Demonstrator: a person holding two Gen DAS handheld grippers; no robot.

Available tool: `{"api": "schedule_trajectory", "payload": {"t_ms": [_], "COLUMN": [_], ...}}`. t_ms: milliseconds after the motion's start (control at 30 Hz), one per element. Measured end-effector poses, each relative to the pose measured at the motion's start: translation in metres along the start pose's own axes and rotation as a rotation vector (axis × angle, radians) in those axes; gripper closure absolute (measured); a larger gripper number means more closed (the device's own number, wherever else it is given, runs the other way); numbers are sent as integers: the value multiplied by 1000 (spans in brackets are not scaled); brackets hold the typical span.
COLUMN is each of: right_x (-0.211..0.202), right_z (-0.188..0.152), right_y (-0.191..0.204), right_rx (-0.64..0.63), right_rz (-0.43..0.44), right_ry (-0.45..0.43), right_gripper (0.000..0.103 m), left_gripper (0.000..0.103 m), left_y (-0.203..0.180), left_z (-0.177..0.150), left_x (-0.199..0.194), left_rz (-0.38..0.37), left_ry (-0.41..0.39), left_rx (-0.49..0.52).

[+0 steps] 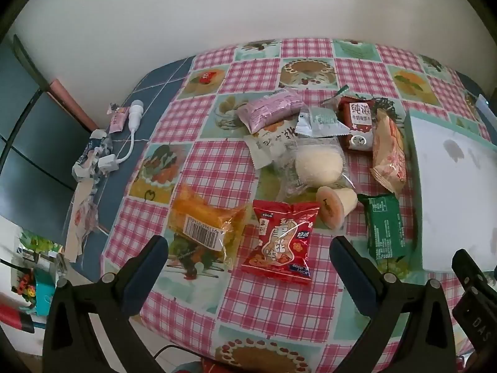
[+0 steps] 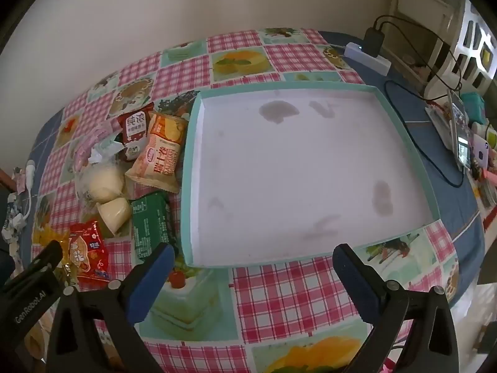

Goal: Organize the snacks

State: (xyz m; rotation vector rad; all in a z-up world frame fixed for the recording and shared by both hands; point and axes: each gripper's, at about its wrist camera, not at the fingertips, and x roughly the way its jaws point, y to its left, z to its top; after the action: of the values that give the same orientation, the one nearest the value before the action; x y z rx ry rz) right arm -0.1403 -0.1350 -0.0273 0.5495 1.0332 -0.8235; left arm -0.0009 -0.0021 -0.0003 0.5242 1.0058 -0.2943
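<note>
A heap of snack packets lies on the checked tablecloth [image 1: 279, 304]. Nearest my left gripper [image 1: 248, 248] are a red peanut packet [image 1: 281, 245] and an orange clear-wrapped packet [image 1: 206, 223]; its jaws stand wide open above them, holding nothing. Behind lie a jelly cup [image 1: 335, 206], a green packet [image 1: 388, 227], a white bun in clear wrap [image 1: 316, 163], a pink packet [image 1: 270, 108] and a peach wafer packet [image 1: 389, 152]. The white box with a teal rim [image 2: 189, 186] sits right of the heap, nothing in it. My right gripper [image 2: 250, 261] hangs open over its near edge.
A white cable and adapter [image 1: 124, 143] with crumpled wrappers lie on the blue table part at the left. A power strip [image 2: 369, 57], black cables, a phone [image 2: 459, 130] and small items crowd the right side. The wall stands behind the table.
</note>
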Motion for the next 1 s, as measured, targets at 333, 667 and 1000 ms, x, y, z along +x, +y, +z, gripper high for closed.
{"api": "schedule_trajectory", "payload": {"t_ms": [333,667,1000], "right_x": [0,-1,1], "right_z": [0,-1,-2], "right_y": [-6,-3,-4], "right_rx": [-6,2,4], "right_rz": [7,7,5], "right_ry": [-4,2,4], "right_gripper": [0,0,0], "left_gripper": [0,0,0], "left_y": [0,-3,-4], "left_z": [-1,-2,-3], "left_x": [1,5,6], "left_rz": [-13,-14,-15], "left_ry": [-1,10,15], "left_rx": [22,31,33]}}
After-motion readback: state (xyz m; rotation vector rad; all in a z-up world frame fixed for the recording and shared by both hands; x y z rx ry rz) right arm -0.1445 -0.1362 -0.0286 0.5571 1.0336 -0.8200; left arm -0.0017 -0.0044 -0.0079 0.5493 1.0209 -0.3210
